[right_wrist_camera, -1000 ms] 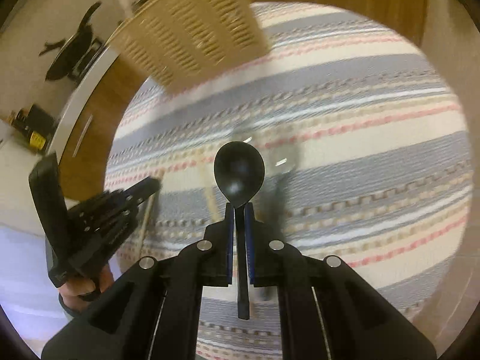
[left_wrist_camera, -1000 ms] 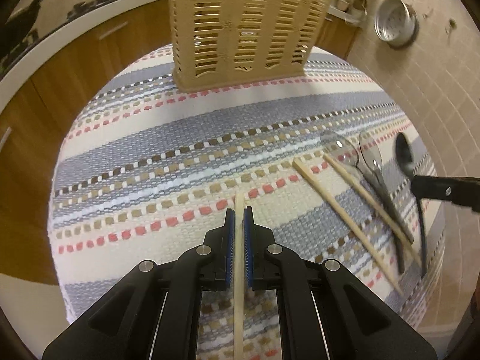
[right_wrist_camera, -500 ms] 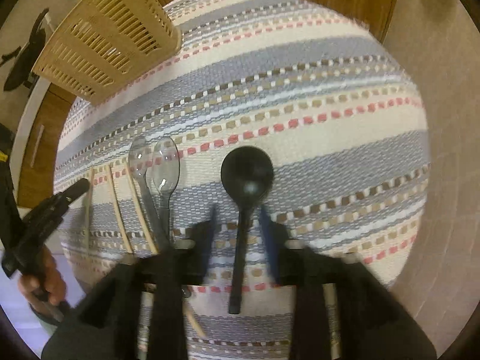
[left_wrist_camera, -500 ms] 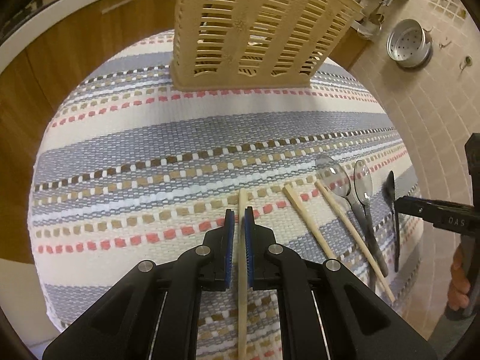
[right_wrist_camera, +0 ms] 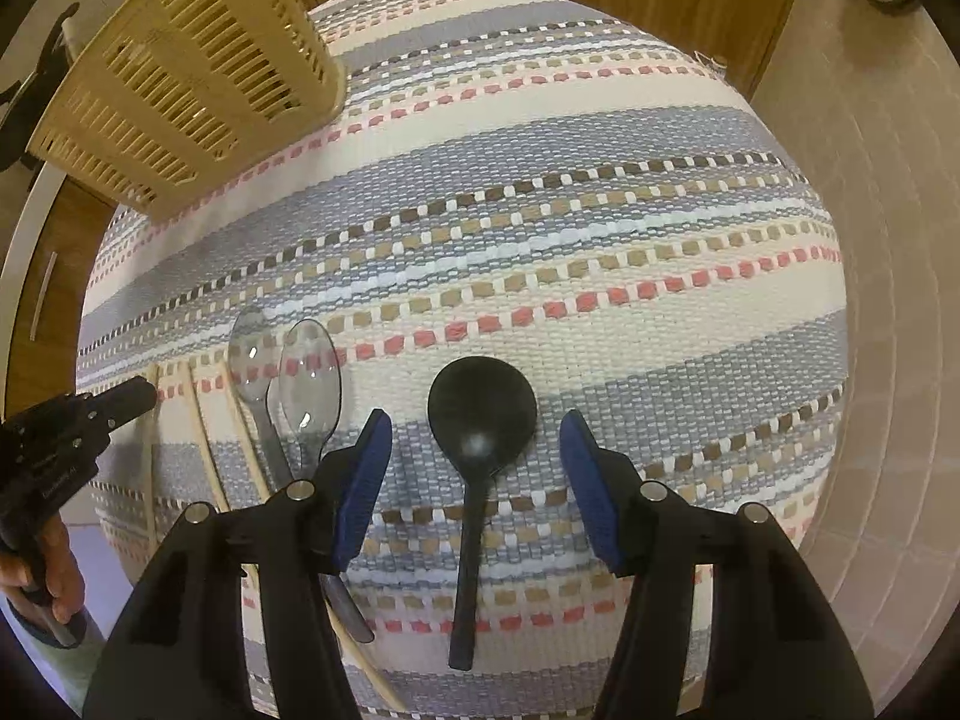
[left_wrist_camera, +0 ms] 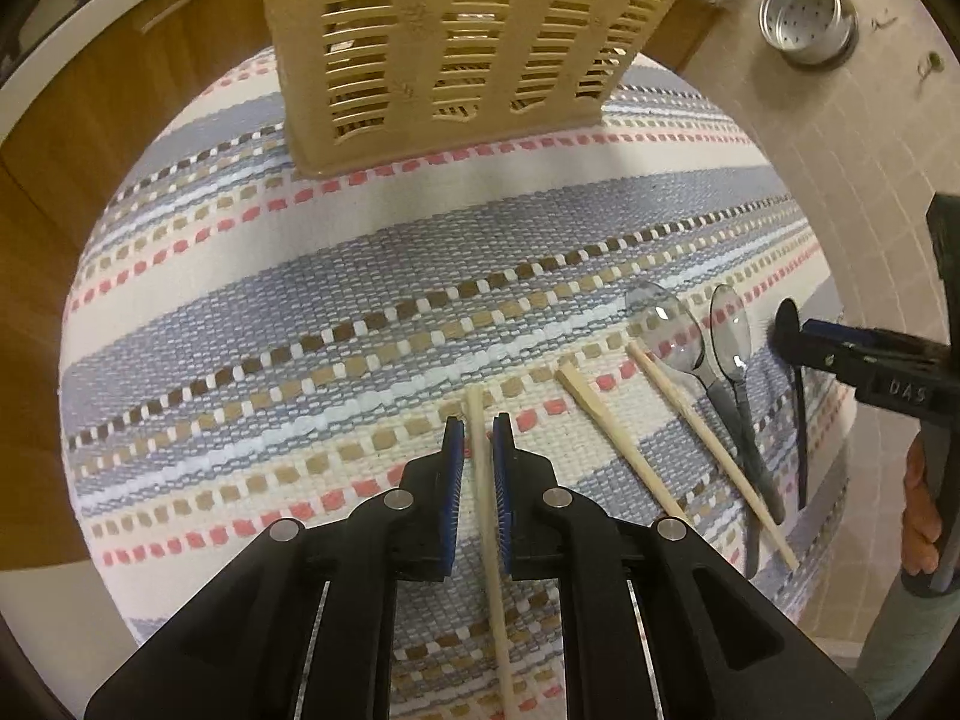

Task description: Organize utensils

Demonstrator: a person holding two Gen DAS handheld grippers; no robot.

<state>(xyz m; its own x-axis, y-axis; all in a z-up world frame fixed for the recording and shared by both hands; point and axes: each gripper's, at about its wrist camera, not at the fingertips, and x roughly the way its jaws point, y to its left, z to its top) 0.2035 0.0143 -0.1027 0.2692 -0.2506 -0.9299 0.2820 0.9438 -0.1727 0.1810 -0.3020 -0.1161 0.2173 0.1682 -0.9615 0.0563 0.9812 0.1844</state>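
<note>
Lift your spread right gripper (right_wrist_camera: 474, 474) straight off the black plastic spoon (right_wrist_camera: 480, 420); your opening left gripper (left_wrist_camera: 477, 468) straddles the six-o'clock wooden chopstick (left_wrist_camera: 480, 450).

A round table covered by a woven cloth striped in grey-blue, cream, red and tan (left_wrist_camera: 372, 324) fills most of both views. Behind it run brown wooden cabinet fronts (left_wrist_camera: 120, 90) with a pale bar handle, topped by a white counter edge (left_wrist_camera: 90, 6). To the side lies a floor of small beige square tiles (left_wrist_camera: 840, 150), and on it stands a round perforated metal pot (left_wrist_camera: 807, 15). Warm, yellowish indoor light falls evenly, leaving soft shadows on the cloth.
</note>
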